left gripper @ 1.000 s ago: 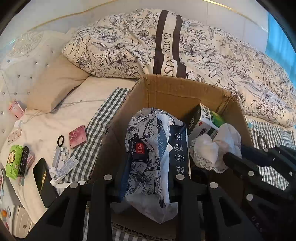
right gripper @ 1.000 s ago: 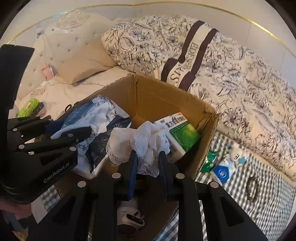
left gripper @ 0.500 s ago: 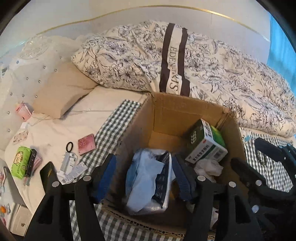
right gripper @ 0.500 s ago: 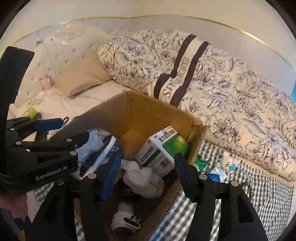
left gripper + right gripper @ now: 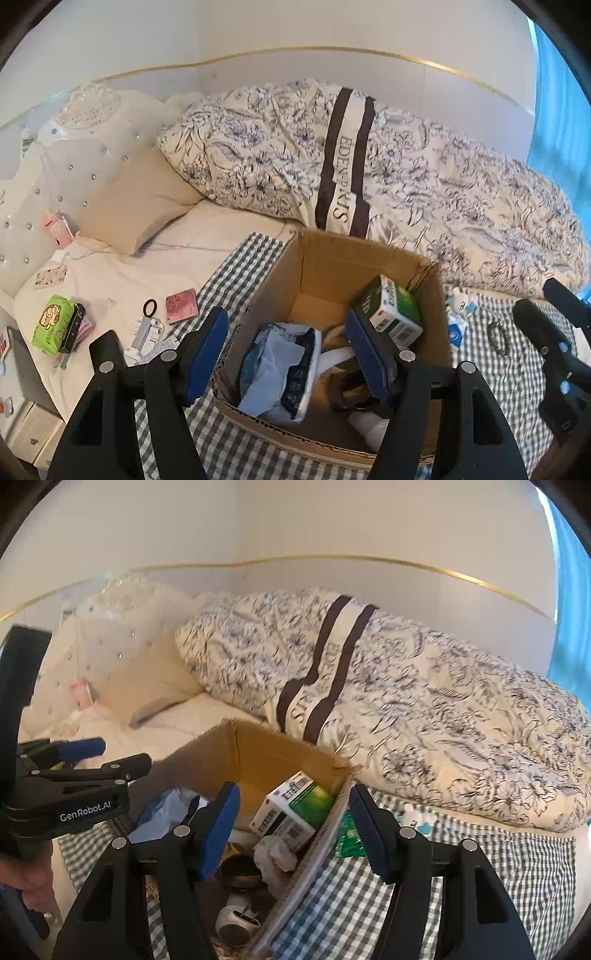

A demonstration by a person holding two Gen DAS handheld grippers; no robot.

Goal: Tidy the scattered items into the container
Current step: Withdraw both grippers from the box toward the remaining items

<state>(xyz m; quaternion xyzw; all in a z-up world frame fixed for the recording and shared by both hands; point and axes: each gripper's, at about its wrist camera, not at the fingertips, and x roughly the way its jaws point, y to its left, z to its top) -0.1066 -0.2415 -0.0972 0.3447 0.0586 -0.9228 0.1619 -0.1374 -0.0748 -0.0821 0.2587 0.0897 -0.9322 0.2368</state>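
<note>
An open cardboard box [image 5: 332, 258] [image 5: 258, 749] stands on a checked cloth on the bed. Inside lie a blue-and-white floral pack [image 5: 280, 362], a green-and-white carton [image 5: 391, 310] [image 5: 295, 812], a white lace cloth [image 5: 275, 854] and a small white device [image 5: 236, 923]. My left gripper [image 5: 288, 354] is open and empty above the box's near side. My right gripper [image 5: 291, 834] is open and empty above the box's right rim. Scattered items lie left of the box: a pink square [image 5: 181, 304], a black ring [image 5: 149, 307], a white tube [image 5: 146, 332], a green pack [image 5: 51, 323].
A floral duvet [image 5: 369, 166] is piled behind the box. A beige pillow [image 5: 136, 199] leans on the tufted headboard. Small blue-white packets [image 5: 456, 325] and a dark hair tie [image 5: 496, 338] lie on the checked cloth right of the box. A green packet [image 5: 347, 838] lies by the box's right wall.
Both grippers opened and let go, the left of the floral pack and the right of the lace cloth; both now lie in the box. Both grippers have pulled up and back.
</note>
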